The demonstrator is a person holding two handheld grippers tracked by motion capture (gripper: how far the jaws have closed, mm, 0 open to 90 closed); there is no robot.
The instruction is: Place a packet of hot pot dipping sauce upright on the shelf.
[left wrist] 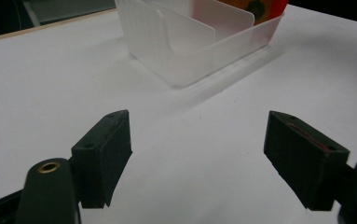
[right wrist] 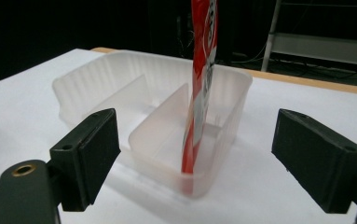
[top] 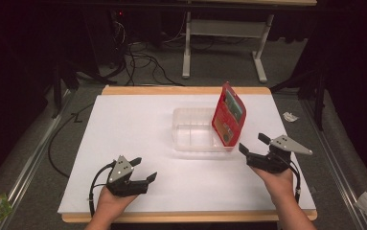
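Right hand-held gripper: your jaws stand wide apart with nothing between them, and they hang just short of the clear plastic tray's near right corner. Along those jaws, the red packet stands on edge in the tray's end compartment, leaning against the end wall and rising well above the rim. No pad touches it.

Left hand-held gripper: equally wide, empty, and parked near the desk's front edge on the left side, well apart from the tray. Its jaws point across the white surface toward the tray.

Progress, as judged from the layout: the packet is in the tray and freed from the grip, so the placing step looks complete. The tray's other two compartments, behind the dividers, look empty. No other item lies on the desk, so I cannot tell what remains beyond drawing your hands clear.

Pose: your right hand comes in from the front edge near the right corner, wrist straight, gripper roughly level and aimed at the packet's lower edge. Your left hand rests low at the front edge, gripper tilted slightly inward.

Note: the packet stands tall and thin; a brush from the right jaws could tip it.
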